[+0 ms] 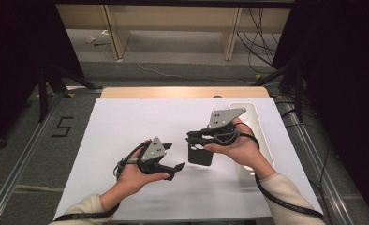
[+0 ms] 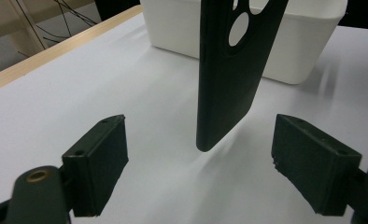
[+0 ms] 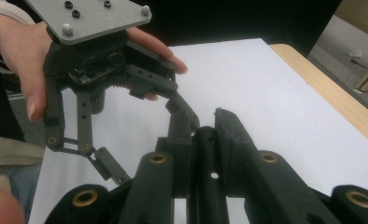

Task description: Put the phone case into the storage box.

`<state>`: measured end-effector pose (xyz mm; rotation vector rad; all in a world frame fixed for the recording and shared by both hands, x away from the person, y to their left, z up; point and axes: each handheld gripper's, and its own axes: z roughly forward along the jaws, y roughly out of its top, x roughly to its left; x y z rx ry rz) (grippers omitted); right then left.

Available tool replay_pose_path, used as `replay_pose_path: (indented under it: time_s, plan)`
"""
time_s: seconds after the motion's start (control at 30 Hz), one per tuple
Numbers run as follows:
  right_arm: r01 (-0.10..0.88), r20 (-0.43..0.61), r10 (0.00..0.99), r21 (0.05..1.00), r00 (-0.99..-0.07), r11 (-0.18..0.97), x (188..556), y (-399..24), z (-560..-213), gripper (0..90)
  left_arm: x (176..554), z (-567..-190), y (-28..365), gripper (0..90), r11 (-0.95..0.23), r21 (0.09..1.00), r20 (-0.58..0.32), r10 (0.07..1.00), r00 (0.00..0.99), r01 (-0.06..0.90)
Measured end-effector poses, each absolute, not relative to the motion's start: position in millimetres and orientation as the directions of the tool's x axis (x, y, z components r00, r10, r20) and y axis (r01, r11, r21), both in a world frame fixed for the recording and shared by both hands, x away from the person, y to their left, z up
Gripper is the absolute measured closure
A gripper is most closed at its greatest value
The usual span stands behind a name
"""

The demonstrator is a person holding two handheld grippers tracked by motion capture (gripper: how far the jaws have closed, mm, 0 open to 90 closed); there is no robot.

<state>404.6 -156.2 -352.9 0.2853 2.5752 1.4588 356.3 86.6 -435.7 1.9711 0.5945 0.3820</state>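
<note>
As right claw [image 1: 192,137] grips, phone case [image 1: 201,153] hangs upright

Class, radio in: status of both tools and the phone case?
Right tool shut on phone case, case hanging above table. Left tool open, facing it. White bin behind; nothing between.

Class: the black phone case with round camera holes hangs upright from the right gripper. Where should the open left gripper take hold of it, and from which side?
Grip the black phone case at its free lower end, approaching level: it hangs upright, narrow edge towards the left gripper, midway between the open jaws, while the right gripper holds its top.
</note>
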Motion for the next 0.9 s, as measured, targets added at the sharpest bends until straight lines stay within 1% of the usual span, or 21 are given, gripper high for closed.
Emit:
replay_pose_path:
  time_s: [0.4,0.9]
  plan:
    - [0.078,-0.044,0.229,0.865,-0.972,0.496,403,-155,-352,77.8,357,-436,84,17.8,-0.385,0.896,0.024,0.540,0.841,0.222]
    - [0.065,-0.010,0.155,0.879,-0.988,0.472,396,-146,-350,77.8,354,-440,77,18.3,-0.406,0.889,0.020,0.495,0.869,0.211]
